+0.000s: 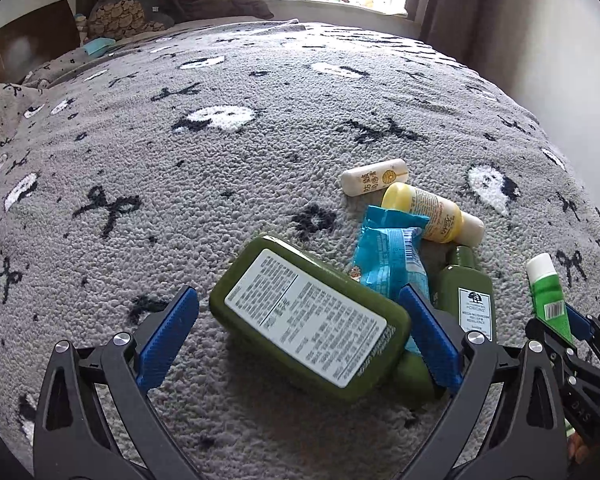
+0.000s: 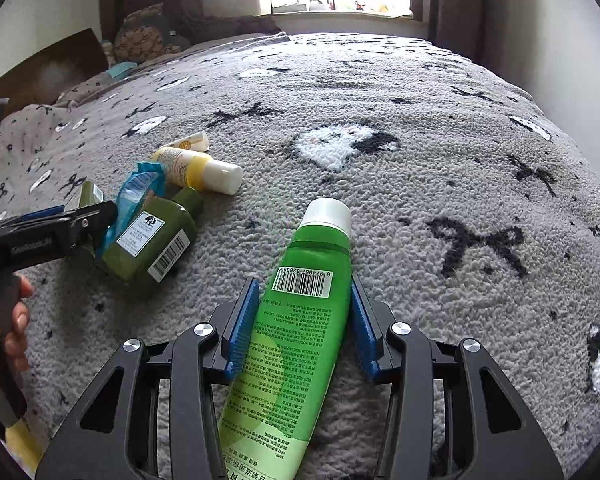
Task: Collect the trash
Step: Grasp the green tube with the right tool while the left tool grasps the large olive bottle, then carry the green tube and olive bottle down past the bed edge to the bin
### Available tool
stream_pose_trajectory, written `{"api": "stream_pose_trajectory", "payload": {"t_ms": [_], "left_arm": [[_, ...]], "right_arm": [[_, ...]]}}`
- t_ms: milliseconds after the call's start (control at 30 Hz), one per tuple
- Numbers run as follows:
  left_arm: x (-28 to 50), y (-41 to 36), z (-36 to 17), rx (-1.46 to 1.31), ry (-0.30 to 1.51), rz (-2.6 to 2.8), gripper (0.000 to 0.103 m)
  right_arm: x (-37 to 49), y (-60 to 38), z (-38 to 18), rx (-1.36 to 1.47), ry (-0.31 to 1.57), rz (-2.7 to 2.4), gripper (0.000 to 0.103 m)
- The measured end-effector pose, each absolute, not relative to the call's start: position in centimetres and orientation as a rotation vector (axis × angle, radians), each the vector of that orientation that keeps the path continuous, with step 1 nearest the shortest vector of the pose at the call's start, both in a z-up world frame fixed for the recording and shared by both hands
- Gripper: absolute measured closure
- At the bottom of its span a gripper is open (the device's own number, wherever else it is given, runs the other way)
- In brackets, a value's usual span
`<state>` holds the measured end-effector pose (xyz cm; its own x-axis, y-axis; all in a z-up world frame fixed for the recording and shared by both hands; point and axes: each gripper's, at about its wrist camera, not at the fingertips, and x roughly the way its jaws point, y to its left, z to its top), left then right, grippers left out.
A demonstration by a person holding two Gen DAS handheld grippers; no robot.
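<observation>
- My left gripper [image 1: 300, 334] has its ribbed blue pads spread as wide as they go. The large olive-green bottle [image 1: 312, 320] lies flat and slanted between them, white printed label facing up. The pad on the right sits against the bottle's lower end; the left pad stands clear of it, so nothing is clamped.
- My right gripper [image 2: 304, 326] has its jaws partly closed on the bright green tube [image 2: 295, 340] — both blue pads press its glossy sides just below the barcode. The tube tapers from a flat, wide tail near me to a rounded shoulder with a white cap pointing away.
- Everything rests on a nubbly grey blanket [image 1: 179, 168] with black bows and white ghost shapes woven in.
- Just past the big bottle sits a crinkled blue foil wrapper [image 1: 392, 256], one end lying over the bottle's far edge.
- Beside the wrapper is a small olive-green bottle [image 2: 151, 240], square-shouldered, with a white tree-logo label and a barcode sticker.
- Beyond it lies a small yellow bottle [image 1: 436, 216] with a cream cap, smooth and rounded, touching the wrapper's top.
- Furthest off is a little cream tube [image 1: 374, 176] with printed characters and a yellow emblem, just beside the yellow bottle.
- In the right wrist view a person's fingers [image 2: 17, 320] wrap the left gripper's handle.
</observation>
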<state>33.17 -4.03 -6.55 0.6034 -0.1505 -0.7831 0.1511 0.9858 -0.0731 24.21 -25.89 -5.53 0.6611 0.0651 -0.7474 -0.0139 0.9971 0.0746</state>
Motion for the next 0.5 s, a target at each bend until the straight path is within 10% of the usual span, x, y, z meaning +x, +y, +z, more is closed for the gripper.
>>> {"api": "stream_pose_trajectory", "payload": {"t_ms": [500], "left_arm": [[27.4, -3.1, -5.6, 0.023, 0.88, -0.202, 0.019]], "right_arm": [[19.0, -25.8, -4.0, 0.041, 0.78, 0.059, 0.061]]}}
